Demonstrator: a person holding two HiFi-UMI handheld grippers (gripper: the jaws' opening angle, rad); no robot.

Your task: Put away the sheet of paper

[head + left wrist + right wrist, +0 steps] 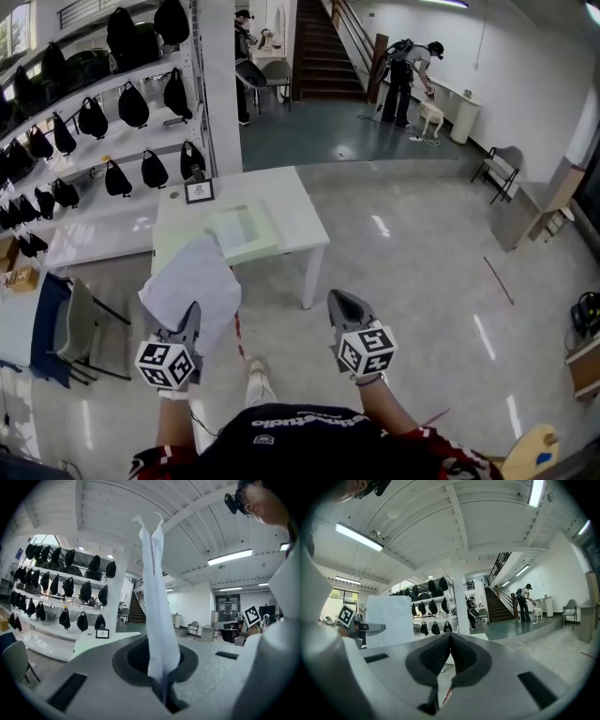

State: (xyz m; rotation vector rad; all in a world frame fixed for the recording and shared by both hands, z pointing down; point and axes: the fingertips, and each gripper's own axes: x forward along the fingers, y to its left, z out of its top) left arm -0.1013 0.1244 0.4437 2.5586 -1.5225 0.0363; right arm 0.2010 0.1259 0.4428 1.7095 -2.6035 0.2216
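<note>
White table (281, 199) bearing a small frame (199, 191) — black bags (133, 105) on shelves (94, 148).

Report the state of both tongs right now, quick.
Left tongs: closed on the sheet of paper.
Right tongs: closed, nothing between them.

Left tool (191, 317), right tool (339, 305), both closed

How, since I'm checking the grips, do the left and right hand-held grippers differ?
The left hand-held gripper is clamped on the sheet of paper; the right hand-held gripper holds nothing. Paper rises from the left one's jaws; the right one's meet bare. Both are shut.
</note>
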